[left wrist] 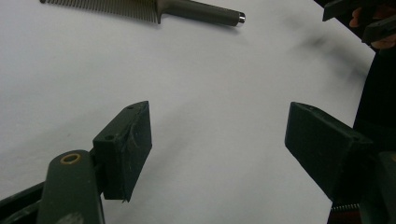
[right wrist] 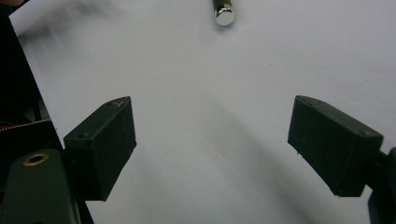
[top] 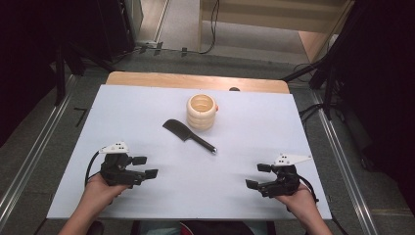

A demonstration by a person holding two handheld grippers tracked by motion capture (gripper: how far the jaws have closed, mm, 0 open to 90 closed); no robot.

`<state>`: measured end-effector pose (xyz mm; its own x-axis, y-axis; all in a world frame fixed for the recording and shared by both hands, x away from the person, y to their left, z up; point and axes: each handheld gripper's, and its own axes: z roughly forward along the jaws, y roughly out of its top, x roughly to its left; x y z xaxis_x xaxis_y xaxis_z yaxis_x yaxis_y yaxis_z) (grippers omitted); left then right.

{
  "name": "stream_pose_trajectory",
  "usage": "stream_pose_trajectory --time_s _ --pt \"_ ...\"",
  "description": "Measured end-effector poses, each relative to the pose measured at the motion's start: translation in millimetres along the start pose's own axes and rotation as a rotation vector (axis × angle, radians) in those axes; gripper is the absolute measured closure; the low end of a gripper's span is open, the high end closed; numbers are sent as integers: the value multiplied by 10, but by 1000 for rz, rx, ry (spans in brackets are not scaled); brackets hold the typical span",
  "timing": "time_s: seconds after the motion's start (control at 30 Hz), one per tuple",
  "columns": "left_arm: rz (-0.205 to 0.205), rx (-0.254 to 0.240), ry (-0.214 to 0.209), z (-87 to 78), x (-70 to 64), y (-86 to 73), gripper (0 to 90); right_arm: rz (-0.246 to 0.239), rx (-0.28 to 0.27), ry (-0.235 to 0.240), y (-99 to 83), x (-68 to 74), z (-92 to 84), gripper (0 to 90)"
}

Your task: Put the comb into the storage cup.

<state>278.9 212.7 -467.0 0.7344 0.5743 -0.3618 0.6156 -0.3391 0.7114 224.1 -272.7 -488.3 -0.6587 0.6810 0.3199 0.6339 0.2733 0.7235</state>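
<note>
A black comb (top: 188, 134) with a long handle lies flat near the middle of the white table (top: 147, 112); its teeth and handle (left wrist: 196, 11) run along the top of the left gripper view, and its shiny handle tip (right wrist: 223, 13) shows in the right gripper view. Just behind it stands a cream ribbed cup (top: 201, 111), upright. My left gripper (top: 145, 167) rests near the front left, open, nothing between its jaws. My right gripper (top: 258, 176) rests near the front right, also open and empty. Both point inward toward the table's middle.
A wooden strip (top: 195, 81) borders the table's far edge. Dark stands and cables (top: 313, 68) flank the table on the floor. The other gripper (left wrist: 359, 18) shows at the top right of the left gripper view.
</note>
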Motion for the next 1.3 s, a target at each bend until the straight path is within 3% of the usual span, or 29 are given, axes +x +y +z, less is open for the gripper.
stream_pose_trajectory --time_s 0.53,0.63,1.3 --pt "-30 -14 -6 -15 31 -3 236 17 -5 7 24 -5 20 135" --pt "-11 -2 2 -13 22 -13 236 13 -3 15 25 3 24 135" --pt "-8 27 4 -11 9 -20 278 18 6 0 22 -5 64 135"
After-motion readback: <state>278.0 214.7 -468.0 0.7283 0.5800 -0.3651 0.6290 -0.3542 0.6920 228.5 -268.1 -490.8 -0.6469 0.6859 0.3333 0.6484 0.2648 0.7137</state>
